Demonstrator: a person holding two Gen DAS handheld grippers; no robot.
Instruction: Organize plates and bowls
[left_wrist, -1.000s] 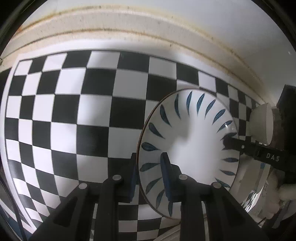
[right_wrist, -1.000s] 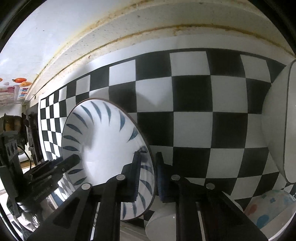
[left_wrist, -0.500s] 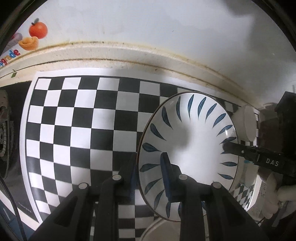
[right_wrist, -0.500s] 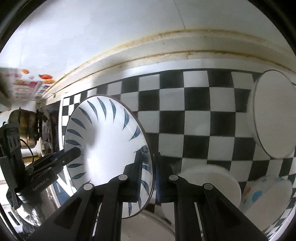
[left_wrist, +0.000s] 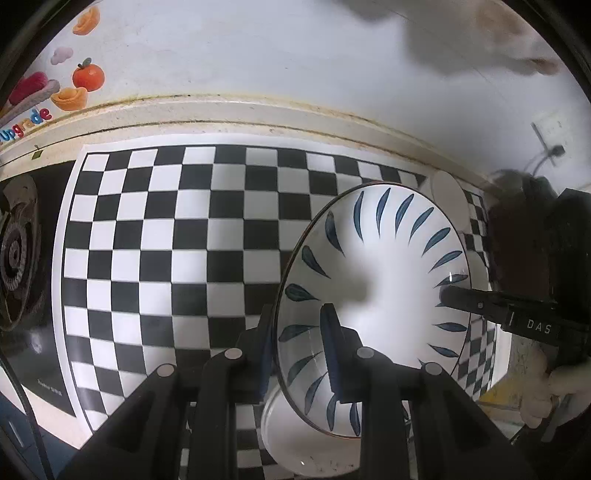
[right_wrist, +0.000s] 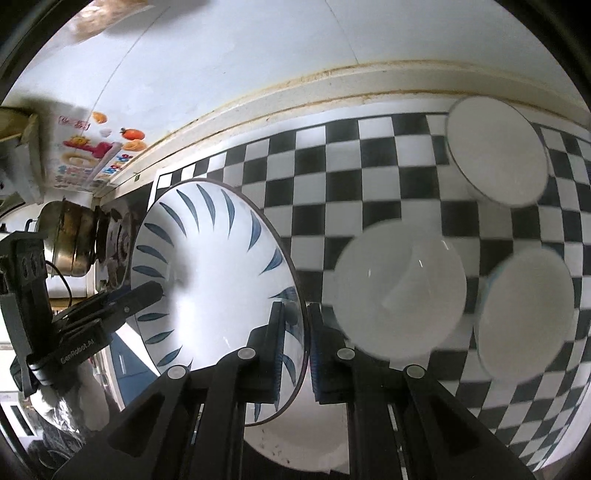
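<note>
Porcelain plate: white plate with blue leaf marks round its rim, held tilted above the counter, clear of the surface, one gripper on each side of it.
Left gripper: the left gripper has its jaws nearly closed, clamped on the plate's near rim; one pad lies on the inner face, the other behind the rim.
Right gripper: the right gripper is likewise pinched tight on the opposite rim, a pad on either face of the plate edge.
Cross-check: each wrist view shows the other gripper's finger reaching onto the far rim of the same plate.
Surface: black-and-white chequered mat on a countertop, running up to a stained cream ledge below a white wall.
Other ware: a white dish lies on the mat directly beneath the held plate; a white bowl sits just beside the right gripper, a second bowl near it, and a round white plate farther back on the mat.
Periphery: a metal pot on a stove burner beyond the mat's left edge; fruit stickers on the wall.
Operator: gloved hand visible at the right gripper's handle.
</note>
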